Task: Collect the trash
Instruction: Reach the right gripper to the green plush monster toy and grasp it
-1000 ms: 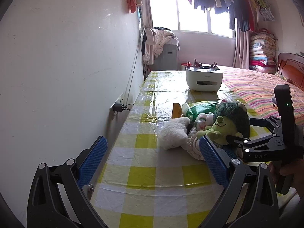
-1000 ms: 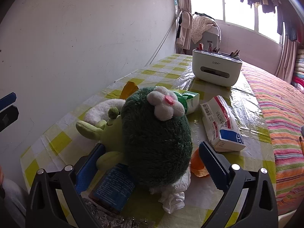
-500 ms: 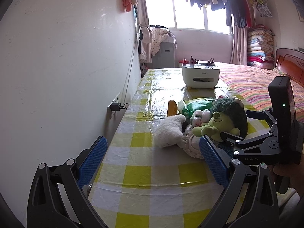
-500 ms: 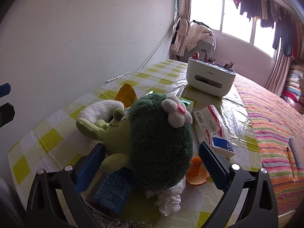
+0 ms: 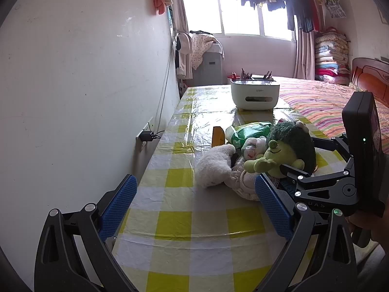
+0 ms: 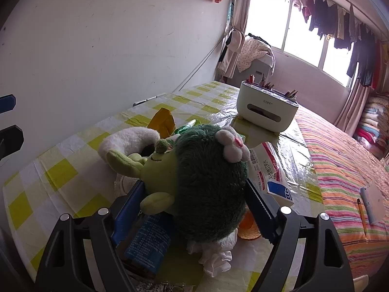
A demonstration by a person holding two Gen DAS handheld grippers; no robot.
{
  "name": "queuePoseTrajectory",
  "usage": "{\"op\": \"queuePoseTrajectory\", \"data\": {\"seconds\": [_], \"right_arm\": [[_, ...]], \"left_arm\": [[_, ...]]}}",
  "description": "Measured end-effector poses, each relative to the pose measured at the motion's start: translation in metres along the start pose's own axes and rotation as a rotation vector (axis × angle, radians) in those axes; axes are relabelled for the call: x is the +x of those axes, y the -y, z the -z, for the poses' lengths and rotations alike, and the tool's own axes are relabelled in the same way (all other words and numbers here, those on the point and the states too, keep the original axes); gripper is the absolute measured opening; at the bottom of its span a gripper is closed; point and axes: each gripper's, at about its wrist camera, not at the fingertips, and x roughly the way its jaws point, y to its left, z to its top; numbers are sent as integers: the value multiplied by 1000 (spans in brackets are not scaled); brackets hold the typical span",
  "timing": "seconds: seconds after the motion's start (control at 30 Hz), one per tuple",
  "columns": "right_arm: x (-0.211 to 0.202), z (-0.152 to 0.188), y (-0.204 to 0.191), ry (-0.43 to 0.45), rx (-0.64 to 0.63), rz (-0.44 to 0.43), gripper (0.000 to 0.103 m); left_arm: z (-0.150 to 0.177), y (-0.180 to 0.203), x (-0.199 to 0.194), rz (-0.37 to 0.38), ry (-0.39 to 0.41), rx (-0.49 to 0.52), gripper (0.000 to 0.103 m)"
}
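My right gripper (image 6: pixel 194 203) is closing around the green hedgehog plush (image 6: pixel 206 182): its dark furry back fills the space between the blue pads, which sit against its sides. My left gripper (image 5: pixel 194 209) hangs spread wide over bare checked cloth, with nothing between its pads, short of the plush and to its left in that view.

The trash lies packed around the plush on the surface (image 6: pixel 60 170). Just under its nearer side is a blue printed packet (image 6: pixel 148 241), partly beneath my left pad. A crumpled white tissue (image 6: pixel 216 253) pokes out from under the near edge, and an orange scrap (image 6: pixel 250 228) sits just beside it, half hidden by my right pad. At the very bottom edge a silvery wrapper (image 6: pixel 158 287) shows, too cut off to read. Right of the plush lies a white, red and blue carton (image 6: pixel 269 172). Behind the plush are a white plush piece (image 6: pixel 128 141), a green bag (image 5: pixel 250 131) and a yellow-orange wrapper (image 6: pixel 163 121) standing tilted.

Farther back from the plush stands a white tissue-box organiser (image 6: pixel 265 109); its top compartments hold pens or pencils, though what fills the front slot I cannot tell.
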Motion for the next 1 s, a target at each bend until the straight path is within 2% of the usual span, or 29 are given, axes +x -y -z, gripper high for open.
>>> {"op": "queuePoseTrajectory", "data": {"seconds": [0.3, 0.53, 0.8, 1.0], "right_arm": [[-8, 0, -6, 32, -38, 31, 73], [-24, -1, -1, 82, -10, 36, 71], [-39, 0, 24, 109, 78, 72, 70], [-59, 5, 54, 142, 185, 110, 69]], "left_arm": [[2, 2, -1, 1, -2, 4, 96], [0, 10, 2, 16, -14, 9, 96], [-5, 23, 6, 33, -29, 28, 96], [-11, 39, 20, 90, -96, 12, 96]]}}
